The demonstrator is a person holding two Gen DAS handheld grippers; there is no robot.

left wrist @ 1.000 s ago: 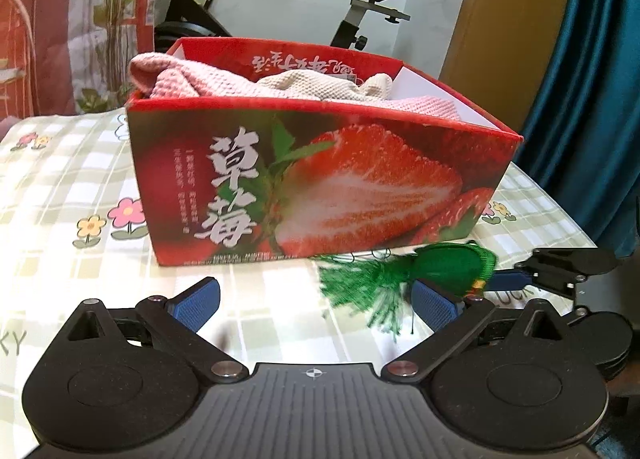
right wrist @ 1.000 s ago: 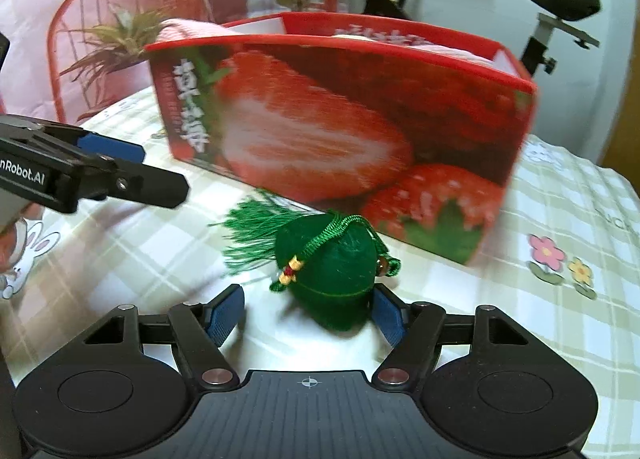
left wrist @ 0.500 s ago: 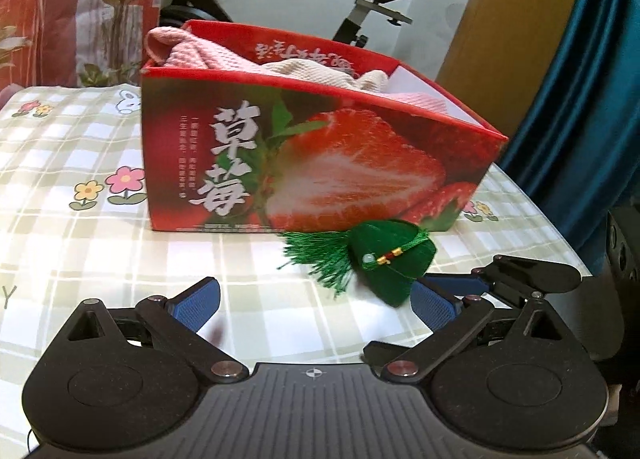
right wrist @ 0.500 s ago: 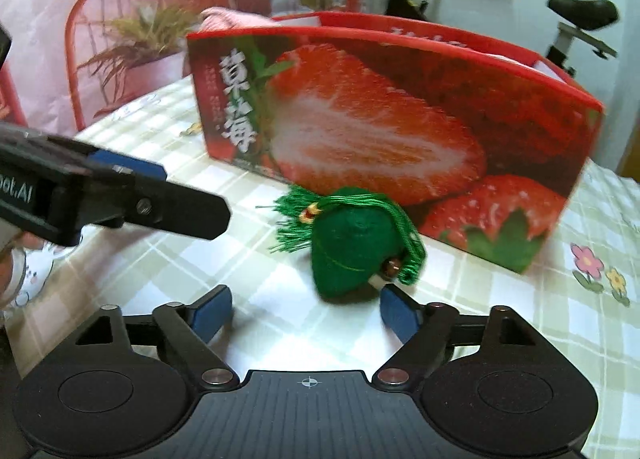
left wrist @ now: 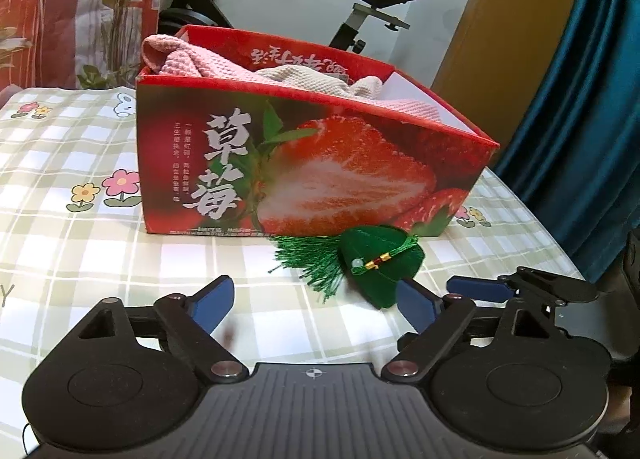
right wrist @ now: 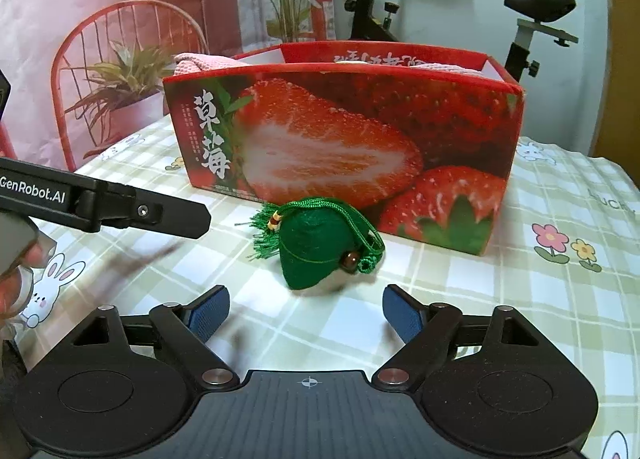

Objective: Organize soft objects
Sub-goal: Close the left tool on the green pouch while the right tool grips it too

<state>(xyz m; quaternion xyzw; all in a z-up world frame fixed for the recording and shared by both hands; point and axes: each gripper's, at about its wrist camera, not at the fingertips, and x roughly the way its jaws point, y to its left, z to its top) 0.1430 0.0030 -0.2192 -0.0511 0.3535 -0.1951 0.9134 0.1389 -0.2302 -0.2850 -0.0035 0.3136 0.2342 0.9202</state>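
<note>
At nine o'clock on the checked tablecloth [left wrist: 80, 251] my left gripper [left wrist: 310, 299] hangs with nothing between its blue pads; its jaws have just been closing a little from their widest, yet they stand open and empty. Moving right, the strawberry box [left wrist: 304, 175] fills twelve o'clock of my left view, pink and cream knitted cloths [left wrist: 240, 71] heaped inside it and lapping over its left corner. At about two o'clock from my left jaws lies the green tasselled sachet [left wrist: 380, 267], on the cloth just in front of the box wall, its fringe pointing left and its body just beside my left gripper's right pad, whether touching I cannot tell. A second ago it sat close between my right pads; now, in the right view, it lies at twelve o'clock ahead of my right gripper [right wrist: 306, 313], clear of both pads, and those jaws, lately widened, are open on nothing. Farthest right runs the teal curtain [left wrist: 580, 99]. So the sachet is loose on the table, not yet in the box, and I judge it needs a fresh grip before it joins the cloths.
</note>
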